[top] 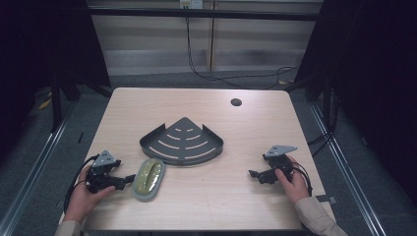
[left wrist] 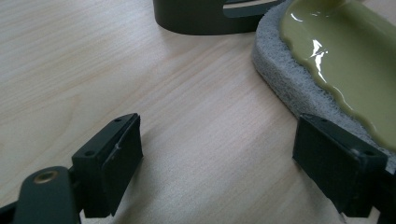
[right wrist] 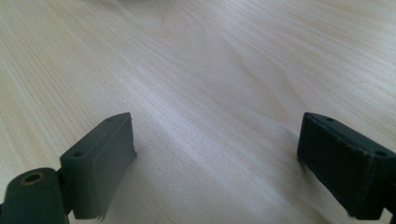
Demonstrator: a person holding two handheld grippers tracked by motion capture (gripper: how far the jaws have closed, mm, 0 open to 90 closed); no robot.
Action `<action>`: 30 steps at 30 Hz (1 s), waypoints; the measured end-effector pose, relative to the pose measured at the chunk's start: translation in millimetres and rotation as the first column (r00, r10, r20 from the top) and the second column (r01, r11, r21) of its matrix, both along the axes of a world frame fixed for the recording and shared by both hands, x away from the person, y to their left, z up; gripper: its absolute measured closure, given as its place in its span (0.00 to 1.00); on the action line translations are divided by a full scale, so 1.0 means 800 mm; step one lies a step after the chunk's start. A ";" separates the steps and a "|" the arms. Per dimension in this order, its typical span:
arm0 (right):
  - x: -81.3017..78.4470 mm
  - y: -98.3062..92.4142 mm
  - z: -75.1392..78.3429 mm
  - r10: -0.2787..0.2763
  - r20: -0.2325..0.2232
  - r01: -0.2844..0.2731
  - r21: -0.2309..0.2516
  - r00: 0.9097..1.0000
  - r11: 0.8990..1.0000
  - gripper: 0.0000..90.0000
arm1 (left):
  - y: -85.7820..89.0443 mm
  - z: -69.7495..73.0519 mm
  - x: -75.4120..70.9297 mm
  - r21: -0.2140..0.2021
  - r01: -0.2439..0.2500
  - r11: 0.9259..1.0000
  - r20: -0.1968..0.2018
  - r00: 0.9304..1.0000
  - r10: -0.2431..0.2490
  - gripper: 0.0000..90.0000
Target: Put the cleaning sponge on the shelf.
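Pale wood table point(top: 196, 196) is carrying a green-topped scrub sponge point(top: 149, 178) near its front-left edge; left gripper point(top: 129, 179) is gaping empty beside it, seemingly lining up a grasp, while right gripper point(top: 254, 175) is idling agape, empty, front-right.

1. The table point(top: 206, 196) is evenly lit from above; its surroundings are left dark.
2. Bright glare is seen on the glossy sponge top point(left wrist: 336, 51).
3. Soft shadows are cast under the near jaws.
4. Far wood grain is blurred.
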State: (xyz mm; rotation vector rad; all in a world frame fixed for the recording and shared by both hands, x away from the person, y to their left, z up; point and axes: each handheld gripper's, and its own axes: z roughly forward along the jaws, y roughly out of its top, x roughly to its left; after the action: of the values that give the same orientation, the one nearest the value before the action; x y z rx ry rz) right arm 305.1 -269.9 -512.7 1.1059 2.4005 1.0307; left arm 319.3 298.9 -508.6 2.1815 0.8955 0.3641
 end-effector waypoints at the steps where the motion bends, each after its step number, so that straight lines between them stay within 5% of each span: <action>1: 0.000 0.000 0.000 0.000 0.000 0.000 0.001 1.000 1.000 0.12 | 0.000 0.000 -0.001 0.003 -0.006 1.000 0.005 1.000 0.006 0.17; 6: 0.000 0.000 0.000 -0.001 -0.001 0.001 0.001 1.000 1.000 0.12 | 0.000 0.008 -0.002 0.024 -0.031 0.999 -0.043 0.999 0.032 0.23; 9: 0.000 0.000 0.000 0.000 -0.001 0.000 0.002 1.000 1.000 0.12 | -0.001 0.017 0.001 0.078 -0.088 0.993 -0.084 0.992 0.094 0.24; 12: 0.000 0.000 0.000 0.002 -0.001 -0.002 0.002 1.000 1.000 0.12 | -0.001 0.031 0.002 0.049 -0.150 0.987 -0.142 0.978 0.156 0.24; 17: 0.000 0.000 0.000 0.001 -0.002 -0.001 0.002 1.000 1.000 0.12 | -0.010 0.055 0.003 0.080 -0.185 0.979 -0.221 0.955 0.199 0.25; 23: 0.000 0.000 0.000 0.002 -0.001 -0.002 0.001 1.000 1.000 0.12 | -0.029 0.076 0.011 0.162 -0.140 0.977 -0.317 0.930 0.186 0.25; 25: 0.000 0.000 0.000 0.002 -0.001 -0.002 0.001 1.000 1.000 0.12 | -0.036 0.082 0.014 0.200 -0.131 0.971 -0.325 0.926 0.192 0.25; 30: 0.000 0.000 0.000 0.001 -0.001 -0.001 0.002 1.000 1.000 0.12 | -0.048 0.089 0.020 0.221 -0.124 0.967 -0.364 0.910 0.199 0.25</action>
State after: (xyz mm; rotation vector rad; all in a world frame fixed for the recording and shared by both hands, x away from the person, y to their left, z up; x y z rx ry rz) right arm 305.3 -270.1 -512.7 1.1058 2.4019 1.0332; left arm 335.0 260.7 -437.4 2.4110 1.3109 0.1017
